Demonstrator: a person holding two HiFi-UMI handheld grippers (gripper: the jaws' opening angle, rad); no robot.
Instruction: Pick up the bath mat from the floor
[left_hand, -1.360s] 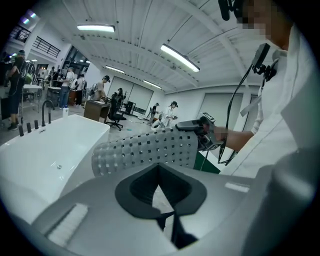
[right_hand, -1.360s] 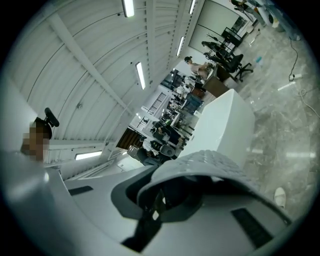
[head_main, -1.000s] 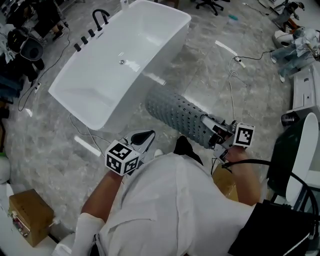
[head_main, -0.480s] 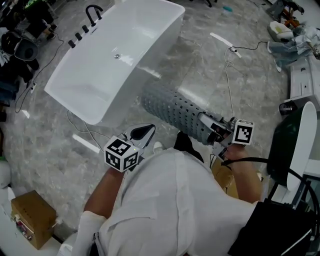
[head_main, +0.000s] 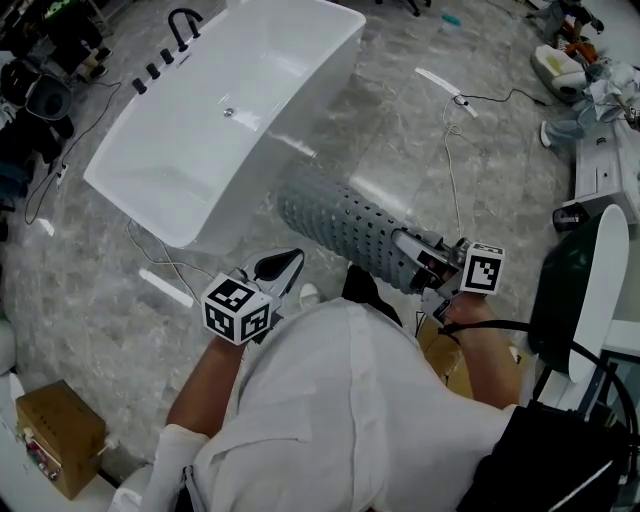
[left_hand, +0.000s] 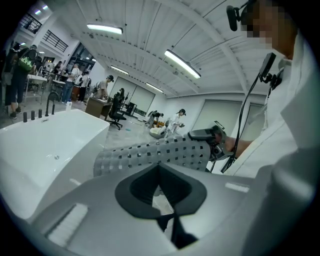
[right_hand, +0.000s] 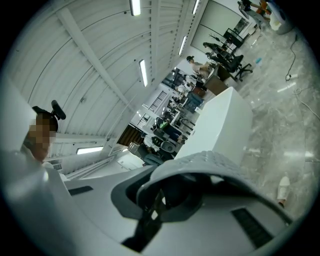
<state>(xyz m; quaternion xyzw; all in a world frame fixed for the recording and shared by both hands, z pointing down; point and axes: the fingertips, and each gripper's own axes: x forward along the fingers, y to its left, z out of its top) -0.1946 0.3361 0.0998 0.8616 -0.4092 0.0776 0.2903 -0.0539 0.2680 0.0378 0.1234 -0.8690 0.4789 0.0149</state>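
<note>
The bath mat (head_main: 340, 225) is grey, full of square holes and curled into a loose roll. It hangs off the floor and reaches from my right gripper (head_main: 425, 262) toward the bathtub. That gripper is shut on the mat's near end. In the right gripper view the mat (right_hand: 210, 162) arches out of the closed jaws. My left gripper (head_main: 278, 270) hovers lower left of the mat, apart from it, shut and holding nothing. From the left gripper view the mat (left_hand: 150, 155) lies across the middle, with the right gripper (left_hand: 212, 137) at its far end.
A white freestanding bathtub (head_main: 330, 75) with a black faucet (head_main: 185, 22) stands just beyond the mat. White cables (head_main: 450, 170) trail over the marble floor. There is a cardboard box (head_main: 40, 440) at lower left, and a dark green and white fixture (head_main: 575, 290) stands close on the right.
Both grippers and the mat have drifted slightly left in the head view along with the tub. The right gripper keeps its hold on the mat throughout.
</note>
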